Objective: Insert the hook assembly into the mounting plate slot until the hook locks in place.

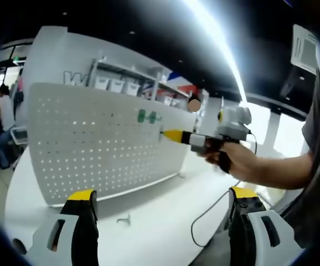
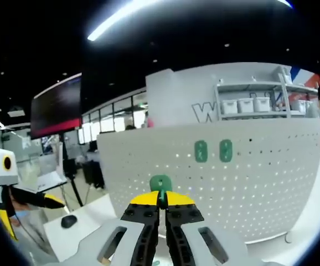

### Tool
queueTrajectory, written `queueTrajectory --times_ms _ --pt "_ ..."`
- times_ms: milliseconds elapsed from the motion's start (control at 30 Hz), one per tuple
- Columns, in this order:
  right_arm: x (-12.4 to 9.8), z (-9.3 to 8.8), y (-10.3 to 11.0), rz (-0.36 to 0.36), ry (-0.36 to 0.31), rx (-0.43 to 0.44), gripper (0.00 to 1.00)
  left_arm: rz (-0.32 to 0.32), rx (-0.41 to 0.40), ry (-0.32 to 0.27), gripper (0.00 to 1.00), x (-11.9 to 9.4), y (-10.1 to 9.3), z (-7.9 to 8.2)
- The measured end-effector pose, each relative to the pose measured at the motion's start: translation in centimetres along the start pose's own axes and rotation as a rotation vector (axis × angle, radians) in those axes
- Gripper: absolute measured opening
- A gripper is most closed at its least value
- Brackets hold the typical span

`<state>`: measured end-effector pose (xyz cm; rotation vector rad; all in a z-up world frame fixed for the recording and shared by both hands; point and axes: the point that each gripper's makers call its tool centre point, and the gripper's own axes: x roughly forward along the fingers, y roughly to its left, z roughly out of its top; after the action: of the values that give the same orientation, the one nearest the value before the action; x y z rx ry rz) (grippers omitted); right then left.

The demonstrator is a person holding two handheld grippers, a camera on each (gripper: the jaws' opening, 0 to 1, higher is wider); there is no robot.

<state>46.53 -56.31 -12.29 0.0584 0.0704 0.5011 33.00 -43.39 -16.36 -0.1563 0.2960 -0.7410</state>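
A white perforated mounting plate [image 1: 93,144] stands upright on the table, with two green hooks [image 1: 147,117] fixed on it. In the right gripper view the same hooks [image 2: 213,151] sit just above my right gripper [image 2: 160,200], which is shut on a green hook assembly [image 2: 160,183] close to the plate [image 2: 259,183]. In the left gripper view a hand holds the right gripper [image 1: 171,136] with its yellow tips at the plate's face. My left gripper [image 1: 163,193] hangs back, open, with nothing between its jaws. The left gripper [image 2: 41,202] also shows at the far left of the right gripper view.
A small metal hook [image 1: 124,220] lies on the white table [image 1: 160,216] before the plate. A black cable [image 1: 204,221] loops over the table's right side. A dark mouse-like object [image 2: 68,220] rests on the table. Shelves with white bins [image 1: 118,86] stand behind the plate.
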Motion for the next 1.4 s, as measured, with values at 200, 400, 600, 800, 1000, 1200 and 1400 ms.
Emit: queueTrajectory --times_ms 200,400,600,800,1000,1200,1400 --pt "0.7 0.7 -2.8 -0.054 -0.019 -0.01 0.0 0.011 -0.004 0.007 1.0 0.0 0.4 -0.2" --pt "1.2 1.0 -4.9 -0.091 -0.027 -0.026 0.0 0.029 -0.004 0.012 1.0 -0.1 1.0 -0.4" --pt "1.1 1.8 -7.0 -0.14 -0.047 -0.018 0.0 0.041 -0.01 0.018 1.0 -0.1 1.4 -0.6" --pt "1.0 2.5 -8.7 -0.178 -0.059 -0.022 0.0 0.049 -0.011 0.019 1.0 -0.1 1.6 -0.6" --pt "1.4 2.9 -10.0 -0.207 -0.067 -0.03 0.0 0.058 -0.01 0.023 1.0 -0.3 2.0 -0.6" --pt "1.5 2.7 -11.1 -0.232 -0.067 -0.026 0.0 0.063 -0.018 0.025 1.0 -0.4 2.3 -0.9" --pt "1.7 2.6 -12.3 -0.256 -0.066 -0.023 0.0 0.08 0.003 0.03 1.0 -0.4 2.7 -0.7"
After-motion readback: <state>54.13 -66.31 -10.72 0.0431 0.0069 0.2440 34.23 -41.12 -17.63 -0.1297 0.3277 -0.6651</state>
